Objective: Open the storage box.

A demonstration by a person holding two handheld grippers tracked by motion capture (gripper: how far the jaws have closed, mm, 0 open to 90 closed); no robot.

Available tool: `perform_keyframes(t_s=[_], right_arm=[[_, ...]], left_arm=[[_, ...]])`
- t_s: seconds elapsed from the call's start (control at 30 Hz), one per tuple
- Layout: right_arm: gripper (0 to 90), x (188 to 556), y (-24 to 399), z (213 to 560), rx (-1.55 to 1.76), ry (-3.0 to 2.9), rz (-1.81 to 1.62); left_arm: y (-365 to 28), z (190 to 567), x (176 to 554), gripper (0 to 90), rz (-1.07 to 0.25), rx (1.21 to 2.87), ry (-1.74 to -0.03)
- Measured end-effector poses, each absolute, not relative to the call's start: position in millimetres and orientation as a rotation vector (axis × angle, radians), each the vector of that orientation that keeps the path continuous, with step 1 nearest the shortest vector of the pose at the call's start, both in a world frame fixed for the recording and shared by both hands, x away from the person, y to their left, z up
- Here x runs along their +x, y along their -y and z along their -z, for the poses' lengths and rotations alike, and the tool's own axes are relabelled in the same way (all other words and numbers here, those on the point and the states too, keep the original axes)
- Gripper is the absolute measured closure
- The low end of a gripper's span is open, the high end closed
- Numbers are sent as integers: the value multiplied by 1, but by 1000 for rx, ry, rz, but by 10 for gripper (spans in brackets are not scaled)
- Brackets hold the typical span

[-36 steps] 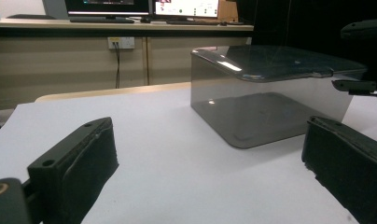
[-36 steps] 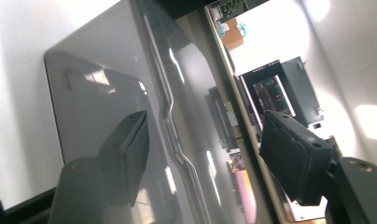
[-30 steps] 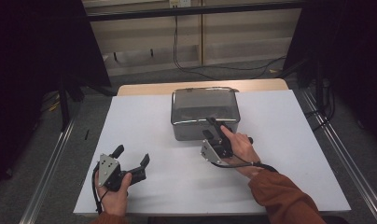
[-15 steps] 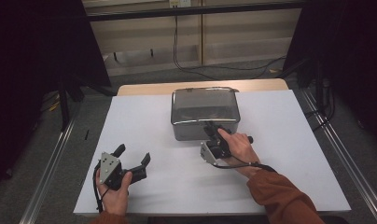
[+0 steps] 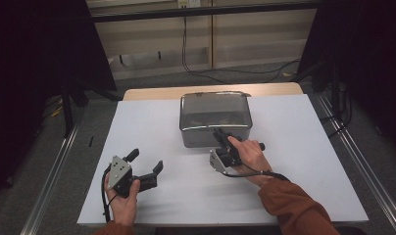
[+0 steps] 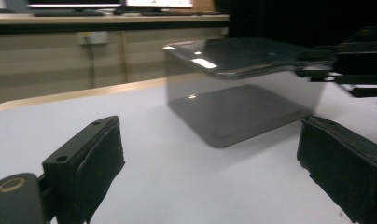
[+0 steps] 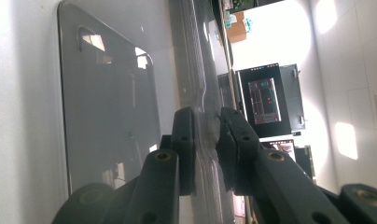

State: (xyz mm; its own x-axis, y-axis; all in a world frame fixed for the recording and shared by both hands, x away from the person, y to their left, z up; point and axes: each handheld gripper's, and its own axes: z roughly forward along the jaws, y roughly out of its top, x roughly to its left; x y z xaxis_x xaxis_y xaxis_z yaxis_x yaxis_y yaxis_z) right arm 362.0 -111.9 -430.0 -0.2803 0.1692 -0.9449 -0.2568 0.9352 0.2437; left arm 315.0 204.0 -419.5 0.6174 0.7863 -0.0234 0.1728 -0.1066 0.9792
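Right gripper jaws just closed, pinching near rim of lidded rectangular shiny steel container, mid-table on white tabletop. Left gripper jaws wide apart, holding nothing, resting near front-left, well apart from container.

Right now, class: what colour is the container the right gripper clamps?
Shiny silver-grey metal container, clearest in the high view.

The shiny rectangular steel container blocks the far middle of the white tabletop; bare passage lies left, right and near.
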Motion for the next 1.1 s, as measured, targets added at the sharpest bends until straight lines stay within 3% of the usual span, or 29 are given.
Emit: perform_keyframes(t_s=[1.1], right_arm=[[780, 364, 115, 416, -36, -1795, -460]], left_arm=[[-169, 413, 372, 39, -597, 1667, -755]])
